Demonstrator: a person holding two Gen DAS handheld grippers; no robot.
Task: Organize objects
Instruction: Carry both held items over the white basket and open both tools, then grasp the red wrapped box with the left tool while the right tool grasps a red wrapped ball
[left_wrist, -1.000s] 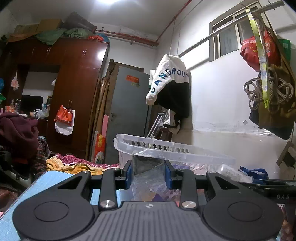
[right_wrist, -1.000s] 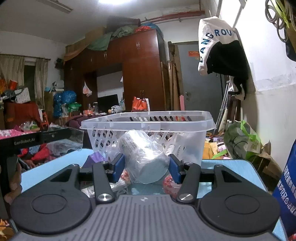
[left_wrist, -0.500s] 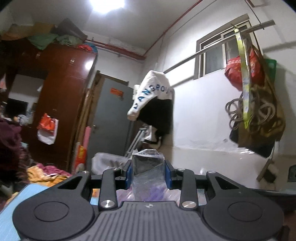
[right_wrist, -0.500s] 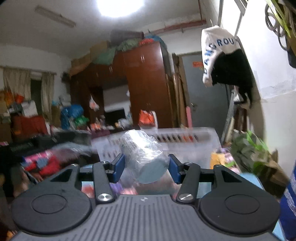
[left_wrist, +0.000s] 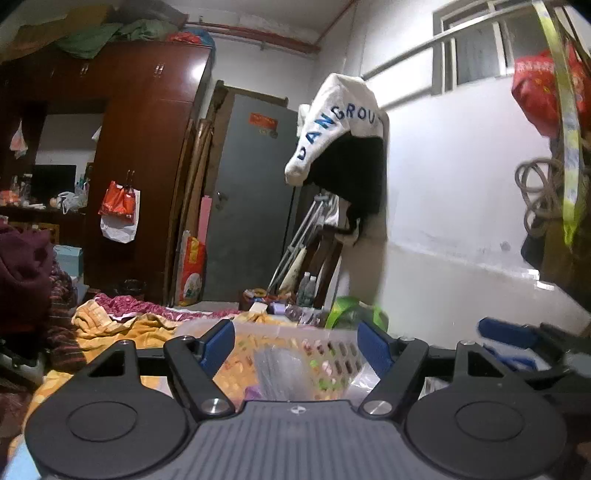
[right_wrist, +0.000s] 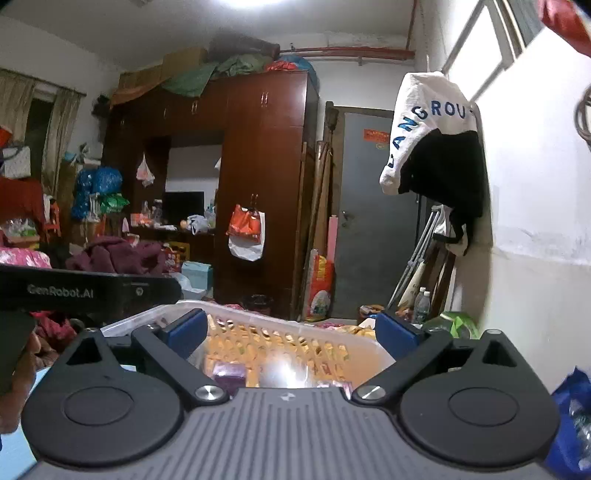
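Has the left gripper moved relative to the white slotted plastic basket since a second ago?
Yes. The left gripper has risen: the white slotted plastic basket, earlier above its fingers, now sits below them. Its jaws are opening, gripping nothing.

A cluttered home bedroom: a tall dark-wood wardrobe (right_wrist: 258, 177) piled with bundles, a grey door (left_wrist: 251, 199), a sweatshirt (right_wrist: 432, 133) hung on the wall, crumpled bedding (left_wrist: 122, 325), and curtains (right_wrist: 55, 125).

The basket (right_wrist: 332, 334) was translucent white plastic with slotted walls, and a crinkled clear plastic bag (left_wrist: 284, 373) lay inside. The wardrobe (right_wrist: 258, 155) was glossy dark-red wood; the gripper bodies looked matt black plastic.
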